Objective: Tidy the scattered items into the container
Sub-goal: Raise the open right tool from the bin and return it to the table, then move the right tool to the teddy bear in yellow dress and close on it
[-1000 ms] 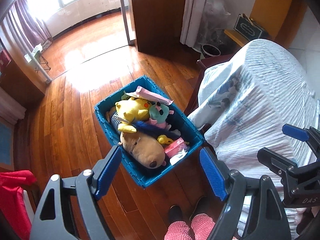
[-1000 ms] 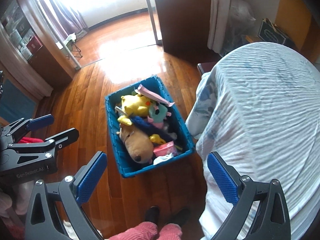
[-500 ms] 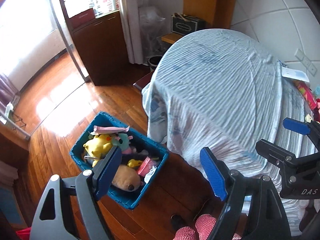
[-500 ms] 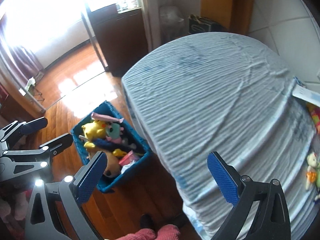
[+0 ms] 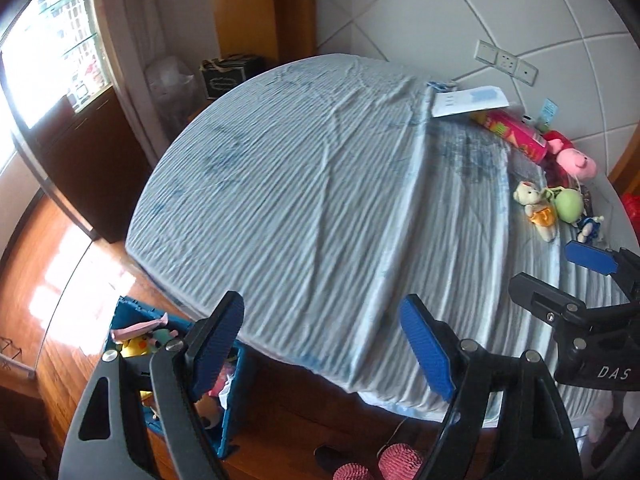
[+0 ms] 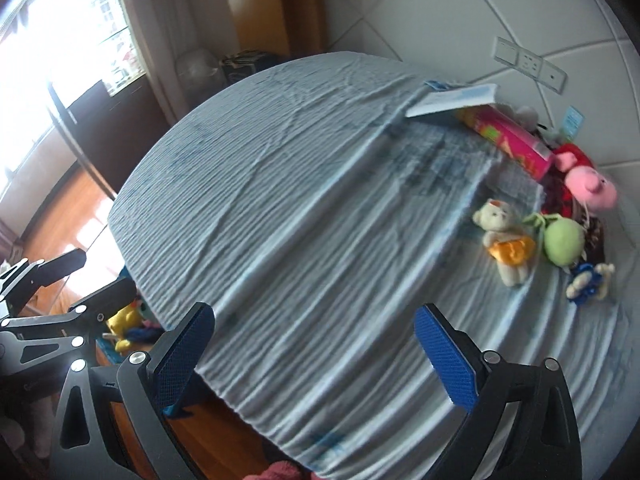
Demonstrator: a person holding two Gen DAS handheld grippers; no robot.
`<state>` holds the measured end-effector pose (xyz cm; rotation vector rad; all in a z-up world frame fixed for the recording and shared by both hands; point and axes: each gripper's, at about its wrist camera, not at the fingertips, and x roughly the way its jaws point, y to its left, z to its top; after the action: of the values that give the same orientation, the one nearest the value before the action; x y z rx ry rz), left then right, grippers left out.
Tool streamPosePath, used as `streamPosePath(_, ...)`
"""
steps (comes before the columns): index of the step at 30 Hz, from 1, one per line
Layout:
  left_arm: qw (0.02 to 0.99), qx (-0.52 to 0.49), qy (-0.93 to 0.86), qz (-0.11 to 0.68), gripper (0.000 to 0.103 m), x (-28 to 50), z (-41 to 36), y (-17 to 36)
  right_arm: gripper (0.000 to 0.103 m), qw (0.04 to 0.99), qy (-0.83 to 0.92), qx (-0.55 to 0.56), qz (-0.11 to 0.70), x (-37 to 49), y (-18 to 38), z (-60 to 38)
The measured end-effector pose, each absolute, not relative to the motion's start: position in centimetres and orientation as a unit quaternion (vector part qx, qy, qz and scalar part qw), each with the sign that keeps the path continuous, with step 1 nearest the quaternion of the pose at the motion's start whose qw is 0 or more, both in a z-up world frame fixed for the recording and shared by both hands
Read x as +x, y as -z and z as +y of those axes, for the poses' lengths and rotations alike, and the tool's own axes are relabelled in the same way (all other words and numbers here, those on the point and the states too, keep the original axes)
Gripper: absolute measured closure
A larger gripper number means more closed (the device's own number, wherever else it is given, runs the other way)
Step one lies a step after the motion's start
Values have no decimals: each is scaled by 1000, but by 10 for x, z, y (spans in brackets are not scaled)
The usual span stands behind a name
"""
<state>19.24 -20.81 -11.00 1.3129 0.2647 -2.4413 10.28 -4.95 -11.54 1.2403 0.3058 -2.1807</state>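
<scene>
Home bedroom, sheeted bed (image 5: pixel 304 200), plush toys (image 6: pixel 504 240), curtained window (image 5: pixel 52 52)

A: Where is it open?
B: The bed (image 5: pixel 304 200) lies bare across the middle and left of the frame.

A: And what's in the way?
B: Toys (image 6: pixel 508 240) and a pink tube (image 6: pixel 508 140) crowd the right, below the wall (image 6: pixel 440 20).

Only legible text: "DAS" in white on the black body of my right gripper (image 5: pixel 592 276), at the right edge of the left wrist view. Print on the white paper (image 5: pixel 470 102) and the pink tube (image 5: pixel 510 130) near the bed's (image 5: pixel 304 184) far edge is too small to read.
</scene>
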Motion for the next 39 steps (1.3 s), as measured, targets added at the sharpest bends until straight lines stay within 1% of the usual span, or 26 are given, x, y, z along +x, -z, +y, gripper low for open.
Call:
streamPosePath(3, 156, 467, 866, 83, 23, 167, -178, 108, 2, 275, 831, 473, 98, 81, 115, -13)
streamPosePath(11, 118, 474, 870, 63, 23, 108, -107, 111, 2, 247, 839, 479, 80, 37, 115, 62)
streamPosePath(20, 78, 476, 875, 44, 23, 59, -49, 114, 2, 208, 853, 476, 47, 4, 117, 143)
streamPosePath(29, 35, 482, 875, 17, 23, 18, -31, 120, 2, 187, 858, 478, 23, -5, 115, 168)
streamPosePath(39, -41, 498, 866, -33, 23, -39, -45, 137, 3, 153, 858, 490, -2, -25, 128, 145)
